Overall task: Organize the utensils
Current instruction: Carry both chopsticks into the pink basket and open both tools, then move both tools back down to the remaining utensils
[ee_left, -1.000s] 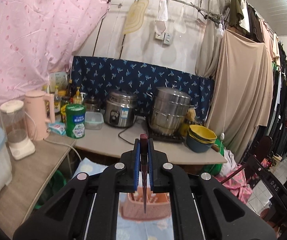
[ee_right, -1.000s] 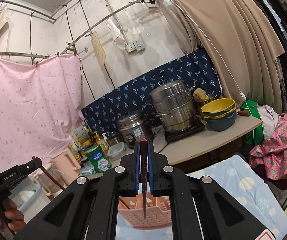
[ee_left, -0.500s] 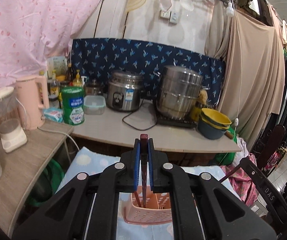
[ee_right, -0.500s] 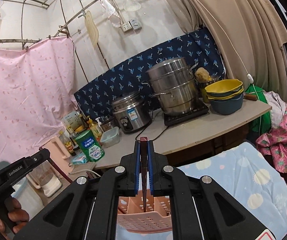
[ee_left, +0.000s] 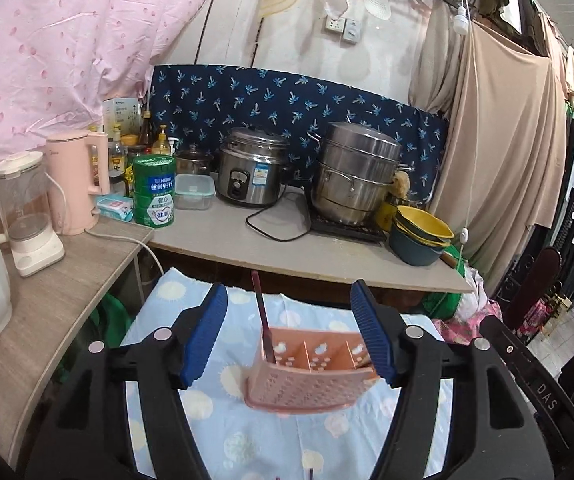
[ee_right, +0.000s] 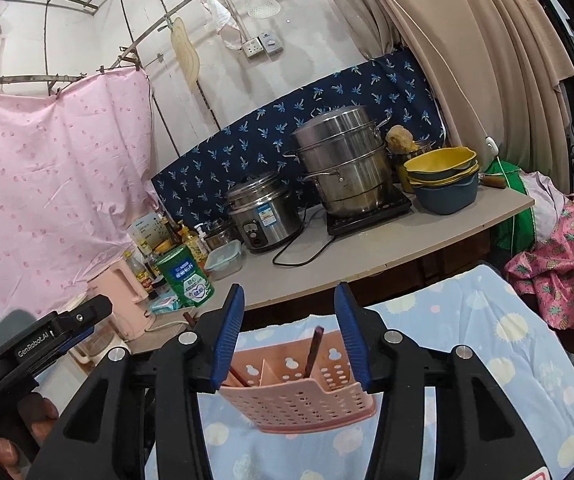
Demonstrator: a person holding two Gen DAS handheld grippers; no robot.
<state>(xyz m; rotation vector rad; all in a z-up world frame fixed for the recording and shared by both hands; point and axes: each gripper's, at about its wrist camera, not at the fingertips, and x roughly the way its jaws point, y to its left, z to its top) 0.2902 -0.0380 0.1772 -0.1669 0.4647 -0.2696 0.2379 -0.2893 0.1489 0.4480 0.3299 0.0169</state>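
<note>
Left gripper (ee_left: 289,334) spread wide, holding nothing, right gripper (ee_right: 289,334) likewise agape and empty, pink caddy (ee_right: 299,396) on blue cloth (ee_right: 487,360), one chopstick (ee_left: 262,316) in its left compartment, another (ee_right: 314,346) leaning in a middle one.

**Readable lettering around the kitchen**

"GenRobot.AI" is printed in white on the black body of the left hand-held gripper (ee_right: 53,338), seen from the right wrist view. The letters "DAS" run in pale print along a dark chair frame (ee_left: 545,396) at the lower right of the left wrist view. The green can (ee_left: 154,191) on the worktop (ee_left: 223,236) bears a blue band with white Chinese characters, too small to make out. The rice cooker (ee_left: 253,172) carries a small blue-and-white sticker, unreadable.
</note>
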